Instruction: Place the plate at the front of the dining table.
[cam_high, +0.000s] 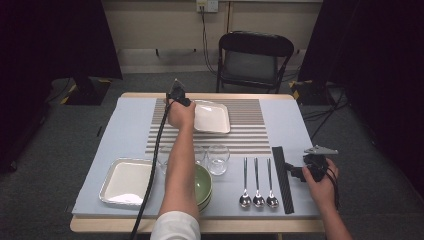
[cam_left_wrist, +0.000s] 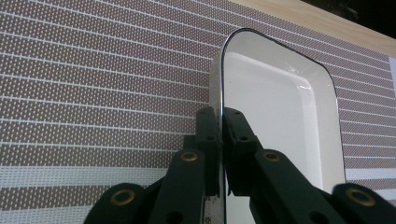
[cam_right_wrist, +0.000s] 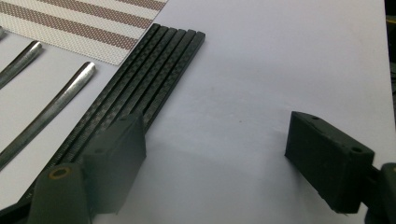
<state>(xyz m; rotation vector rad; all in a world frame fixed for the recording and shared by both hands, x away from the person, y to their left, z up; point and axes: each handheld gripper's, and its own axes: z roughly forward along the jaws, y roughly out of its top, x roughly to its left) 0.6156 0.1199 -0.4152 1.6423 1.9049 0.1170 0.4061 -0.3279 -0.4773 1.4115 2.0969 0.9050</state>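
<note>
black left hand-held gripper (cam_left_wrist: 220, 140) clamped on glossy square plate's (cam_left_wrist: 280, 116) rim, right hand-held gripper (cam_right_wrist: 215, 154) spread wide

In front of you sit a second tray (cam_high: 125, 181) near left, green bowls (cam_high: 204, 186), two glasses (cam_high: 218, 159), three spoons (cam_high: 257, 183), black chopsticks (cam_high: 282, 177), and a chair (cam_high: 252, 60) far beyond.

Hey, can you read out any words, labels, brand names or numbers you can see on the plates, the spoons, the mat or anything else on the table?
None: no readable text, number or sign in any view.
White plate clamped in the left claw: plain, no mark.
Striped mat, three spoons, black sticks near the open right claw: no lettering.
Wall socket behind the chair: too small to read.
</note>
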